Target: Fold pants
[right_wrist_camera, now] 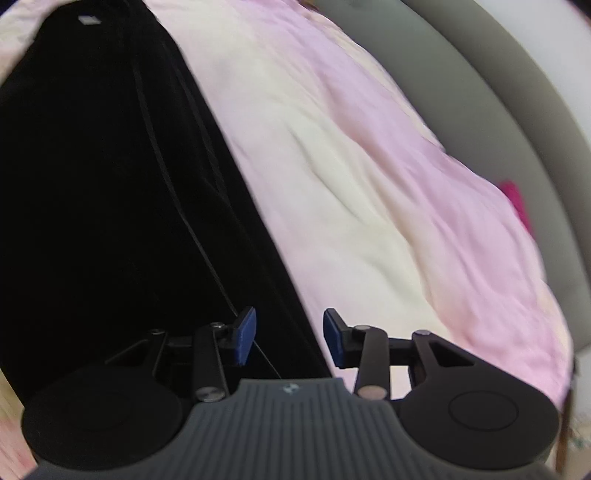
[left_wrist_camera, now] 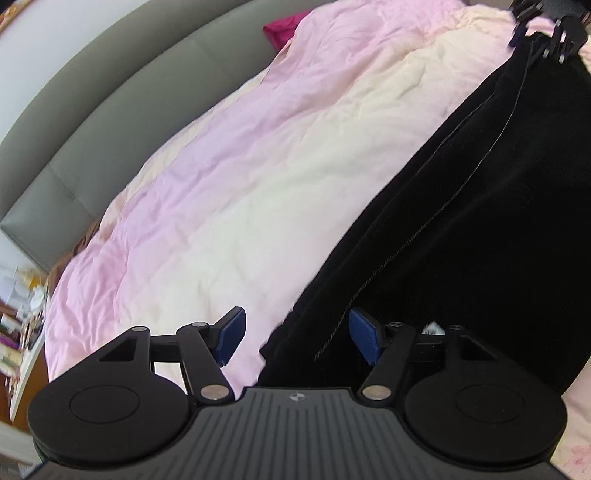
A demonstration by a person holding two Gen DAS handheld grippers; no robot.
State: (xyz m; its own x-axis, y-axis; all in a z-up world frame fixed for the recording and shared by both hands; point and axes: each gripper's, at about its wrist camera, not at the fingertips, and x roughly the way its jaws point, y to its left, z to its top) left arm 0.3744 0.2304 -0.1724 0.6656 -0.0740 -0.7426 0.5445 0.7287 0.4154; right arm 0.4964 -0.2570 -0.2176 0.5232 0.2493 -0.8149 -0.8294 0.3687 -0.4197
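The pants (left_wrist_camera: 480, 221) and bed (left_wrist_camera: 258, 184) are viewed closely from opposite ends; both are shared by the wrist views.

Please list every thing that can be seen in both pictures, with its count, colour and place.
pants: one, black, lying lengthwise on the quilt, between the two grippers
quilt: one, pink and cream, covering the bed under the pants
headboard: one, grey, padded, along the far edge of the bed
red cloth: one, magenta, at the quilt's edge by the headboard; what it is cannot be told
clutter: several small mixed-colour items, blurred, beside the bed
left gripper: one, black with blue pads, open over one end of the pants
right gripper: one, black with blue pads, open at the opposite end
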